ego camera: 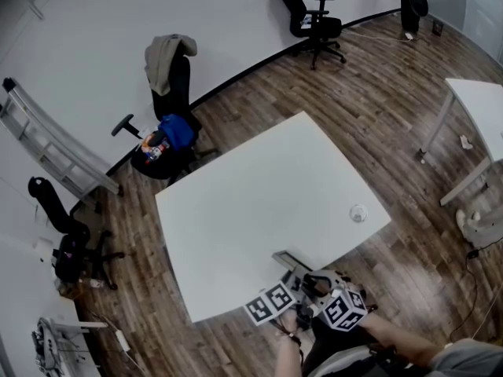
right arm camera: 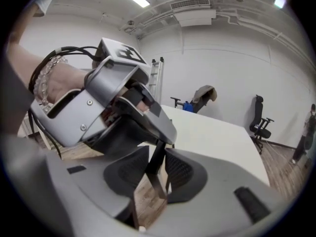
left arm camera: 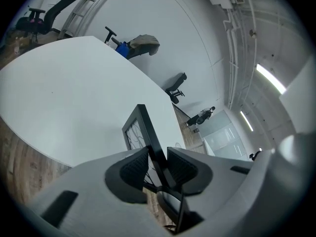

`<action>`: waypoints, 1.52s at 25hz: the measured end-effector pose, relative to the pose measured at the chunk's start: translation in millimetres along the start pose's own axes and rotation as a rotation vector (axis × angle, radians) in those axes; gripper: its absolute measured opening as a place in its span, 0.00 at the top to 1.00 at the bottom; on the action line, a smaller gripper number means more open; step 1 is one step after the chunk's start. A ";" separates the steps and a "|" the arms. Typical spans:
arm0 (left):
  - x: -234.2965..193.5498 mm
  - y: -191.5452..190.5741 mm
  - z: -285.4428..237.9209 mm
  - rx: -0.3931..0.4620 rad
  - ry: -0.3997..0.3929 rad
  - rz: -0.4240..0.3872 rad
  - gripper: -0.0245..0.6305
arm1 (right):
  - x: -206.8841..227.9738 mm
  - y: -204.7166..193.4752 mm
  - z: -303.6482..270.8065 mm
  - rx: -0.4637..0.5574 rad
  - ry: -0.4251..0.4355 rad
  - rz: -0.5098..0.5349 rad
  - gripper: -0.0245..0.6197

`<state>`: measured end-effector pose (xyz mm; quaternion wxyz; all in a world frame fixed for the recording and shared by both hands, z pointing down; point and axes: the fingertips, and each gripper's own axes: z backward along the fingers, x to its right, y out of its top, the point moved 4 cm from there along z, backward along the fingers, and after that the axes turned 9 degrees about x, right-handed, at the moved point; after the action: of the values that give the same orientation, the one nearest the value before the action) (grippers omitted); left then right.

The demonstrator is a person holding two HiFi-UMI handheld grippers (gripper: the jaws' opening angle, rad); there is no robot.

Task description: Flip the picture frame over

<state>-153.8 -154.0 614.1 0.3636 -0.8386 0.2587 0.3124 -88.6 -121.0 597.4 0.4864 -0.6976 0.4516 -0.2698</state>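
Closest in, the picture frame is tilted up on edge at the near edge of the white table, with its black rim running between the jaws of both tools. At the left gripper the rim lies against one pad, and a sliver of the picture's face shows beside the other. The right gripper straddles a thinner stretch of rim, with light showing past it on one side. Both pairs of jaws stand well apart and neither looks clamped, so I judge the frame to be only loosely cradled. Whether its far corner rests on the tabletop cannot be told.

To turn it well, one gripper should close firmly on the rim before the other lets go. The roll should also carry the frame farther onto the table, since it partly overhangs the wood floor.

Beyond the frame the tabletop offers wide white room, with only a small round thing to the right, well apart. The tools themselves sit crowded together, so that is where rolling wrists could collide.
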 end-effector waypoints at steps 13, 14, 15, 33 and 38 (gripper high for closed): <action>-2.1 1.1 3.6 0.000 -0.027 0.040 0.80 | 11.3 10.8 21.3 0.045 0.177 -0.180 0.77; -2.6 1.2 3.8 -0.001 -0.027 0.042 0.80 | 18.2 9.6 23.4 0.053 0.161 -0.185 0.77; -3.1 1.6 4.1 -0.002 -0.027 0.043 0.80 | 28.0 7.2 24.6 0.062 0.132 -0.198 0.77; -12.3 0.1 11.2 -0.005 -0.057 0.069 0.80 | 69.6 -64.3 -56.6 -0.241 0.114 -0.419 0.81; -17.7 -0.5 15.4 -0.010 -0.064 0.077 0.80 | 65.7 -65.7 -65.6 -0.259 0.141 -0.424 0.81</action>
<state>-170.4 -138.2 618.6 0.3552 -0.8195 0.2773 0.3540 -88.7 -200.4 678.8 0.2929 -0.8125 0.3590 -0.3538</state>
